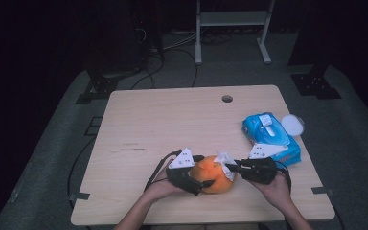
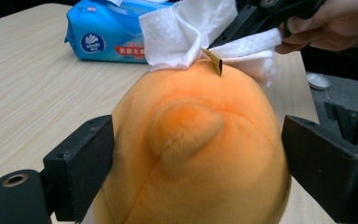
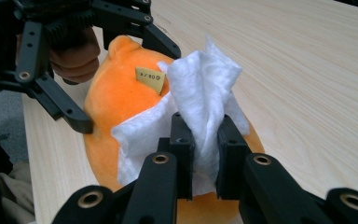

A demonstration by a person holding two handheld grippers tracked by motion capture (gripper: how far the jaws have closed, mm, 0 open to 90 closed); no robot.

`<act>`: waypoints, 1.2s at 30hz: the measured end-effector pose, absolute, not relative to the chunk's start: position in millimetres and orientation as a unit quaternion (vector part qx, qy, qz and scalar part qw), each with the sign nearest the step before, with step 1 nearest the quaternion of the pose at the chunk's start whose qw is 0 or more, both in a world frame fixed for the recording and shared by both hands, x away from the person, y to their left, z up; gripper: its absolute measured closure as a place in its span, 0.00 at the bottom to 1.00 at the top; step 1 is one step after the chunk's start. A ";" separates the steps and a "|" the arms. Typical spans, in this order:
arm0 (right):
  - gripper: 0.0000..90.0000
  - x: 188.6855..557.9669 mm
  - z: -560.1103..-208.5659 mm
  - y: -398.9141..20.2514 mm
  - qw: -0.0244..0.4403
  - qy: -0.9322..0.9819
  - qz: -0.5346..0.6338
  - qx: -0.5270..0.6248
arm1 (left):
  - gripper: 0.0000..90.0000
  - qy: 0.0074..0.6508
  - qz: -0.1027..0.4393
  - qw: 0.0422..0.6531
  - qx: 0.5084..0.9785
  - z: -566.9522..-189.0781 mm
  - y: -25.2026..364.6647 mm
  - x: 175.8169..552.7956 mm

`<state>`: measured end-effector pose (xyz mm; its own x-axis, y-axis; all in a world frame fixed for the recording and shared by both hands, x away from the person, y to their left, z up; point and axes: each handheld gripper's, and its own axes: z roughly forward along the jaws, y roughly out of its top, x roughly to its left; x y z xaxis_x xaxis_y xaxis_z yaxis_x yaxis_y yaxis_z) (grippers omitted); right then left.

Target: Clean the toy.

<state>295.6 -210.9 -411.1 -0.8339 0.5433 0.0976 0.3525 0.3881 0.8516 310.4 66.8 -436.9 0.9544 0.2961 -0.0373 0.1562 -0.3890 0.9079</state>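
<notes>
The orange plush toy point(image 1: 214, 175) is located at the near edge of the table point(image 1: 148, 124). It is flanked by the spread jaws of the left gripper point(image 2: 196, 154), with a gap visible at the right jaw. A white wipe point(image 3: 200, 107) is clamped in the right gripper point(image 3: 204, 154) and laid against the toy, near its yellow tag point(image 3: 150, 79).

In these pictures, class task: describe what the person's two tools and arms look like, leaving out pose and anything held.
Both tools are black, built from flat linked bars with brass-coloured rivet holes, ending in two blocky rectangular jaws. The left tool and the right tool each carry a pale grey three-cornered plate on top, dotted with small marks. A black cable loops back from the left tool. The forearms show no sleeves.
</notes>
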 end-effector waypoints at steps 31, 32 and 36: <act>0.88 287.8 -400.3 -200.1 0.115 0.831 0.485 0.249 | 0.17 0.143 0.084 0.525 0.835 -436.8 54.5 302.7; 0.88 289.3 -402.1 -203.2 0.107 0.828 0.489 0.253 | 0.16 0.141 0.083 0.529 0.832 -436.7 55.4 303.2; 0.88 289.6 -404.6 -208.0 0.109 0.828 0.485 0.259 | 0.10 0.151 0.078 0.540 0.824 -438.3 61.1 308.1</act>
